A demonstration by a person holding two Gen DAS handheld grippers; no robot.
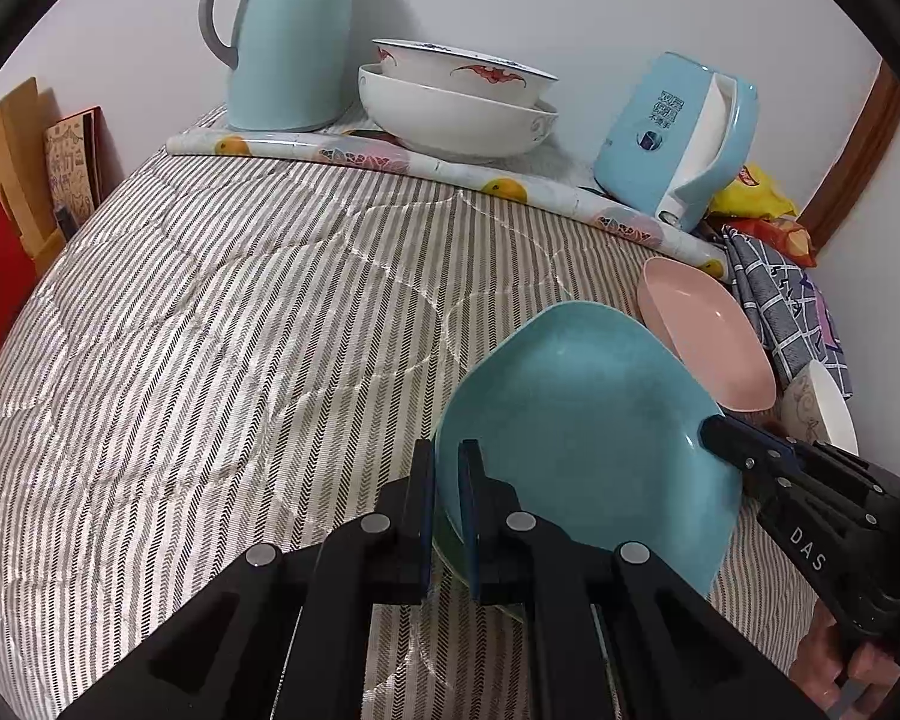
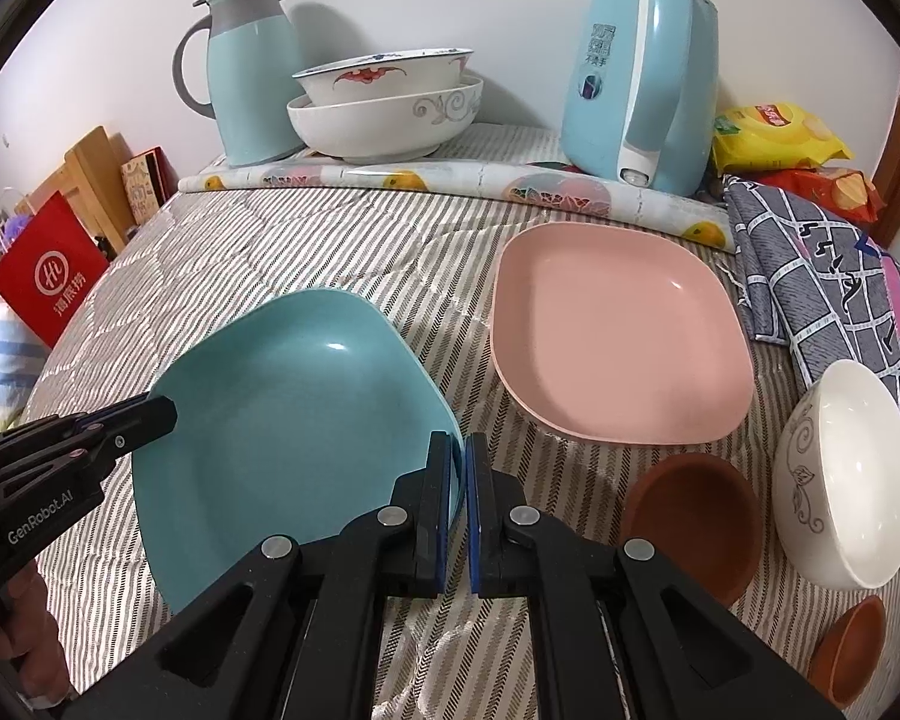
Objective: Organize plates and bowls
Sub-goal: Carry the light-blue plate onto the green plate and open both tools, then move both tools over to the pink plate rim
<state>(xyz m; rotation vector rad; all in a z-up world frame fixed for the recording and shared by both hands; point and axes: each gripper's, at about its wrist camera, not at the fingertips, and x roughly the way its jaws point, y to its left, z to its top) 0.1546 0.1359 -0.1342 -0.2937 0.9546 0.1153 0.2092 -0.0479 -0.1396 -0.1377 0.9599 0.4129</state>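
Observation:
A teal square plate [image 1: 582,438] is held between both grippers above the striped cloth. My left gripper [image 1: 447,480] is shut on its near left rim. My right gripper [image 2: 457,468] is shut on its right rim; it shows in the left wrist view [image 1: 720,432] clamping the far edge. The plate also shows in the right wrist view [image 2: 282,420], with the left gripper [image 2: 162,414] on its left rim. A pink square plate [image 2: 618,330] lies to the right. A white patterned bowl [image 2: 846,474] lies tilted beside two brown bowls [image 2: 690,534].
At the back stand a teal thermos jug [image 2: 246,78], two stacked white bowls [image 2: 384,102] and a blue electric kettle [image 2: 642,78] on a fruit-print mat [image 2: 450,180]. A checked cloth [image 2: 822,282] and snack packets [image 2: 774,138] lie right. Red bag [image 2: 48,276] left.

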